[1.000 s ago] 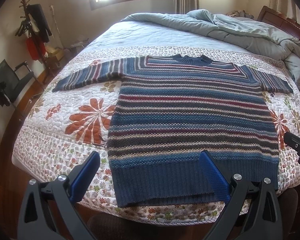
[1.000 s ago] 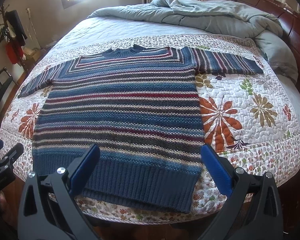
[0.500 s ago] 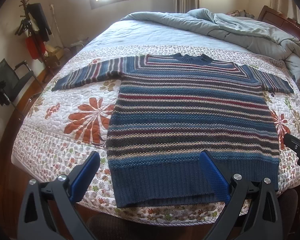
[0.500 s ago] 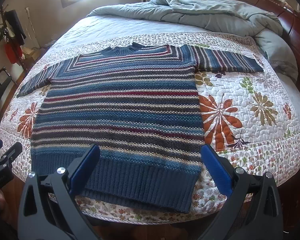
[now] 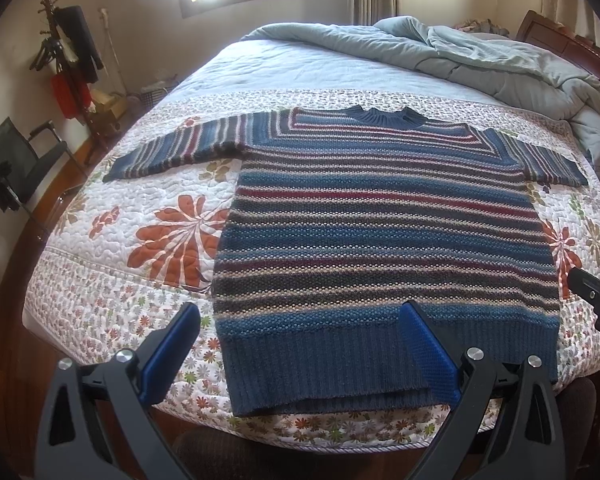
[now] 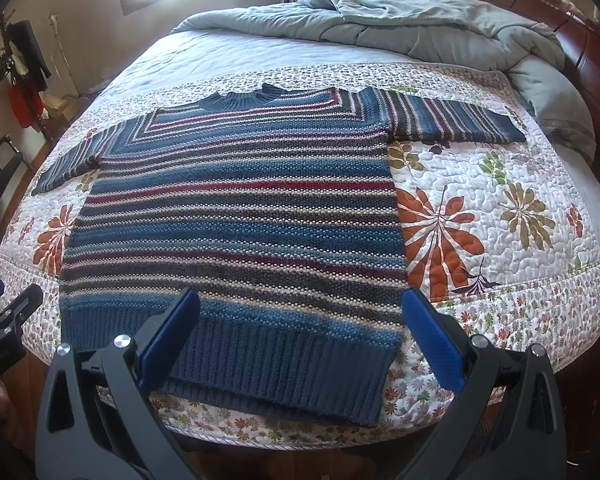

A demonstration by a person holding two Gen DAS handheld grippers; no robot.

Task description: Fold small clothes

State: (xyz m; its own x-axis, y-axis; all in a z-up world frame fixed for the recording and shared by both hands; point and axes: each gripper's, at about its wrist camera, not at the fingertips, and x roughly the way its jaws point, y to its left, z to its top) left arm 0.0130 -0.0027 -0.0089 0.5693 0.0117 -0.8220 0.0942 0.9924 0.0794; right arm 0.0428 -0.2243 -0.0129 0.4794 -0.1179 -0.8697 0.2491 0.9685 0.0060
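Observation:
A striped knit sweater (image 5: pixel 380 232) in blue, red, grey and cream lies flat on the bed, front up, both sleeves spread out sideways and its ribbed blue hem nearest me. My left gripper (image 5: pixel 300 320) hovers open above the hem's left corner, holding nothing. In the right wrist view the same sweater (image 6: pixel 236 216) fills the centre, and my right gripper (image 6: pixel 300 308) hangs open over the hem's right corner, also holding nothing. Each gripper shows at the edge of the other's view: the right gripper (image 5: pixel 596 300) and the left gripper (image 6: pixel 4 316).
The sweater rests on a white floral quilt (image 5: pixel 112 280) covering the bed. A rumpled grey-blue duvet (image 5: pixel 480 56) is piled at the far end by the wooden headboard (image 6: pixel 596 60). A coat stand (image 5: pixel 66 52) and a black chair (image 5: pixel 16 168) stand to the left.
Both grippers have crept slightly forward toward the sweater's hem. The sweater has not moved, and both stay open.

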